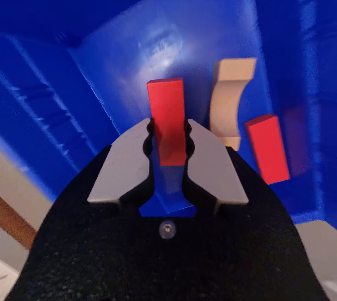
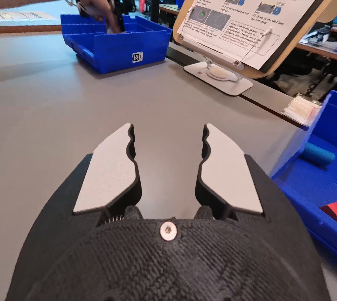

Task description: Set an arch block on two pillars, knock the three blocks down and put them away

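Observation:
My left gripper (image 1: 168, 124) is shut on a long red block (image 1: 166, 109) and holds it inside a blue bin (image 1: 127, 46), above the bin's floor. A tan arch block (image 1: 228, 102) and a second red block (image 1: 267, 148) lie on the bin floor to the right of it. In the right wrist view, my right gripper (image 2: 168, 126) is open and empty above the grey table (image 2: 91, 109). The same blue bin (image 2: 116, 49) stands at the far left, with a person's hand and the left gripper (image 2: 116, 24) reaching into it.
A document stand with a printed sheet (image 2: 255, 9) stands at the table's back right. A second blue bin (image 2: 313, 182) sits at the right edge, with a blue cylinder (image 2: 317, 155) and a red piece (image 2: 330, 210) in it. A clear plastic pouch (image 2: 300, 111) hangs on its rim. Left tips to right tips: about 55 cm. From the right gripper's tips to the blue cylinder (image 2: 317, 155) is close to 30 cm.

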A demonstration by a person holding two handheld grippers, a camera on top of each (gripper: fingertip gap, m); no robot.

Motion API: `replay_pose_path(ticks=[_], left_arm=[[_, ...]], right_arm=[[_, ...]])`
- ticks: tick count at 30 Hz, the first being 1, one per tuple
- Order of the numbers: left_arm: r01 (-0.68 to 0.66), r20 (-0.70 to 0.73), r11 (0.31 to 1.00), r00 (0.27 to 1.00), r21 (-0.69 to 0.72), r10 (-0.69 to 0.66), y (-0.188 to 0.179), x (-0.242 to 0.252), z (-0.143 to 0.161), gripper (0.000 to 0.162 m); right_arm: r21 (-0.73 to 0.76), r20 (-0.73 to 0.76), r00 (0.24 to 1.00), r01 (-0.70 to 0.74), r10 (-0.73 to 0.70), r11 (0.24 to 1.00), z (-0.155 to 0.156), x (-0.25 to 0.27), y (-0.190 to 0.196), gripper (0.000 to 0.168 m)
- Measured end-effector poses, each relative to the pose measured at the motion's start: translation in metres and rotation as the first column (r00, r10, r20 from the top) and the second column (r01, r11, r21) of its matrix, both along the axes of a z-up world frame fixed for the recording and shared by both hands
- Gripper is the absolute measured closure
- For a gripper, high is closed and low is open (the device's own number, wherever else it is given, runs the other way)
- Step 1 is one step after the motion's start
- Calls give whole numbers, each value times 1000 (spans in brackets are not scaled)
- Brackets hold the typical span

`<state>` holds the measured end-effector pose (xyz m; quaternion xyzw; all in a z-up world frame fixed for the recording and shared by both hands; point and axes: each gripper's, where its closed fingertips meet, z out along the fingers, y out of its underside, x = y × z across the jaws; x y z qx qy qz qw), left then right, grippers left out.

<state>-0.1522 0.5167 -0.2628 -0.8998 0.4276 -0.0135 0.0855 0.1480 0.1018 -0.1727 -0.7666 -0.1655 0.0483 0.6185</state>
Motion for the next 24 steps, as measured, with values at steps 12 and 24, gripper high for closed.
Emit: replay_pose_path(ticks=[12, 24], left_arm=[[208, 780, 873, 393, 441, -487, -177, 124, 207, 130], [463, 820, 688, -188, 559, -540, -346, 217, 173, 130]], right_arm=[[82, -100, 984, -142, 149, 987, 45, -36, 8, 92], [207, -84, 936, -320, 343, 924, 119, -65, 36, 99]])
